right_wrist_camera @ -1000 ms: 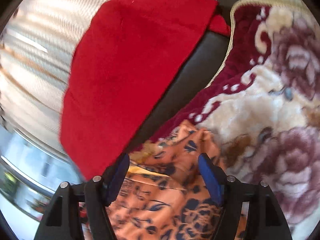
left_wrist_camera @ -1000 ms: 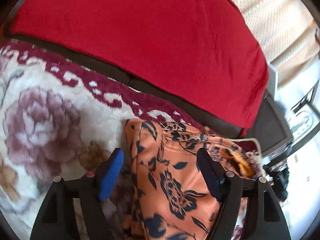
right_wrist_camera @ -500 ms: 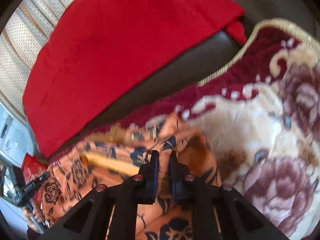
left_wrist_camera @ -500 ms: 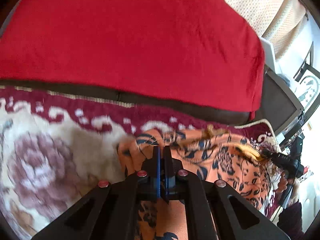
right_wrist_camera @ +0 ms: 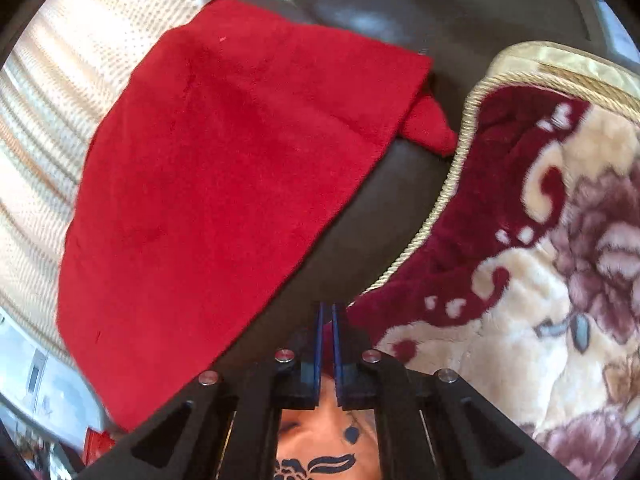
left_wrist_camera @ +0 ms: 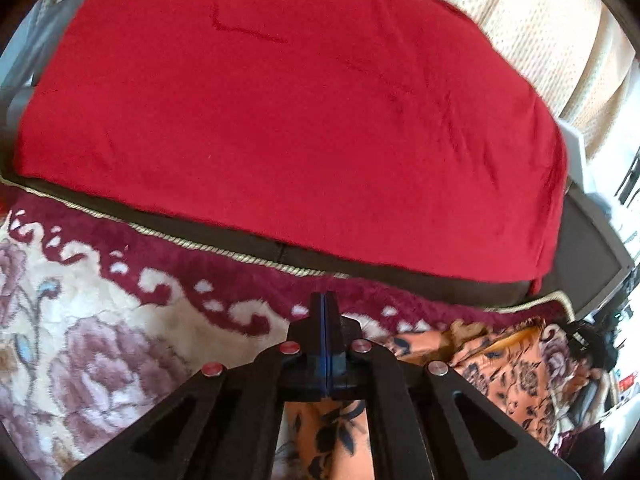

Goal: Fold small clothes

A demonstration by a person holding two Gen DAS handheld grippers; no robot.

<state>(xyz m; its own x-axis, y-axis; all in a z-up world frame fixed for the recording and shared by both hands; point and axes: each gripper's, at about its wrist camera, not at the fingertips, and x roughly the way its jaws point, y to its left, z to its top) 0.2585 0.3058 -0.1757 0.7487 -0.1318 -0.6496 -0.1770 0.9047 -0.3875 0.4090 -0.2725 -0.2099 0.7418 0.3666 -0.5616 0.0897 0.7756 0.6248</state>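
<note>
Plush floral blanket in cream, mauve and maroon covers the seat of a dark leather sofa, and on it lies the task's thing, a small orange garment with a dark navy flower print. From the left wrist view its cloth runs up under the left gripper and spreads away to the right in a loose, rumpled band; from the right wrist view only a patch shows directly beneath the right gripper. Both pairs of fingers are closed tight, the blue pads pressed nearly together, each apparently pinching an edge of the garment, though the pinch itself is hidden below the gripper bodies. Judged from this, the two edges are being carried over toward the sofa back to make a fold. Behind the blanket's corded hem, a red towel drapes the backrest, with pale curtains beyond. The risks lie in the cloth: thin slippery fabric could slide out of one closed pair of fingers if the two pull apart too hard, and uneven travel would leave the fold skewed. The deep pile could also drag the lower layer along, bunching it instead of letting it lie flat.
</note>
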